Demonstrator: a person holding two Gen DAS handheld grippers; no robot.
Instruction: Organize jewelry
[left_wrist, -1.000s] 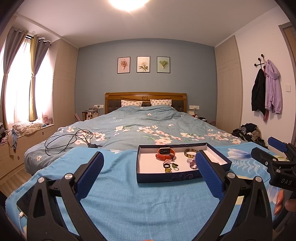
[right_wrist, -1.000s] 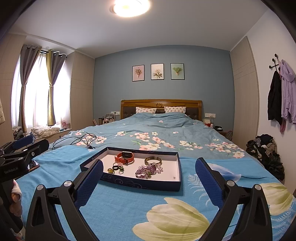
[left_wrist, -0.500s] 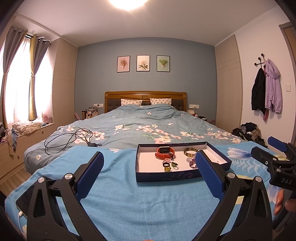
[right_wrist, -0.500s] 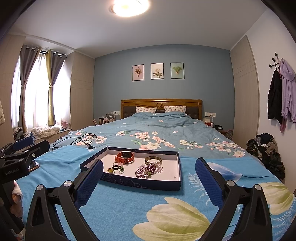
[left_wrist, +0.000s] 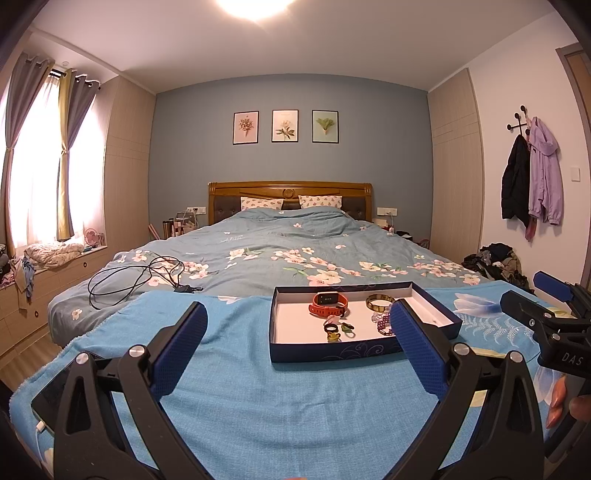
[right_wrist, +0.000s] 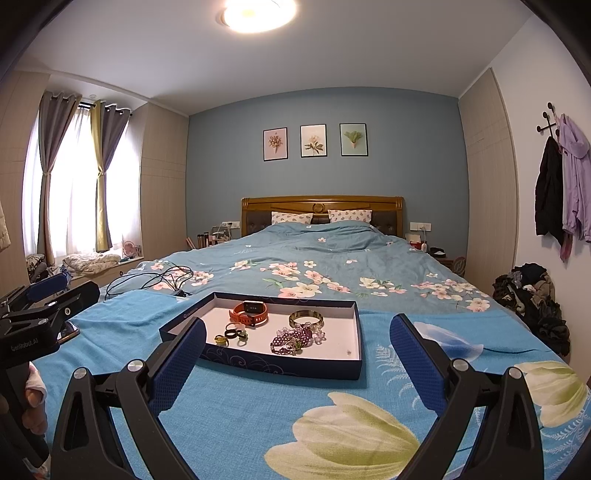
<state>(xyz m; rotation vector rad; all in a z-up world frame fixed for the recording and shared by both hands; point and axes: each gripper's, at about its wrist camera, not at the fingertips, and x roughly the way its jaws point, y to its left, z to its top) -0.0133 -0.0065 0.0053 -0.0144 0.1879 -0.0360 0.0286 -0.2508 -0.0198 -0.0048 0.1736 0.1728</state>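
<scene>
Jewelry lies in a shallow blue box (right_wrist: 354, 328) on a blue blanket (right_wrist: 236, 417) at the foot of a bed: an orange watch (right_wrist: 249, 313), a gold bangle (right_wrist: 306, 318), small rings (right_wrist: 232, 335) and a purple beaded bracelet (right_wrist: 291, 339), loosely grouped, perhaps for sorting. The left gripper (left_wrist: 298, 349) and right gripper (right_wrist: 297, 363) hover short of the box, jaws wide apart, holding nothing. Nothing has visibly moved since a second ago.

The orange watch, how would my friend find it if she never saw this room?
Look at the near end of the bed for the shallow dark blue box on the blue blanket. The watch lies near its back edge, left of a gold bangle. It is the only orange thing there, with a square screen.
</scene>
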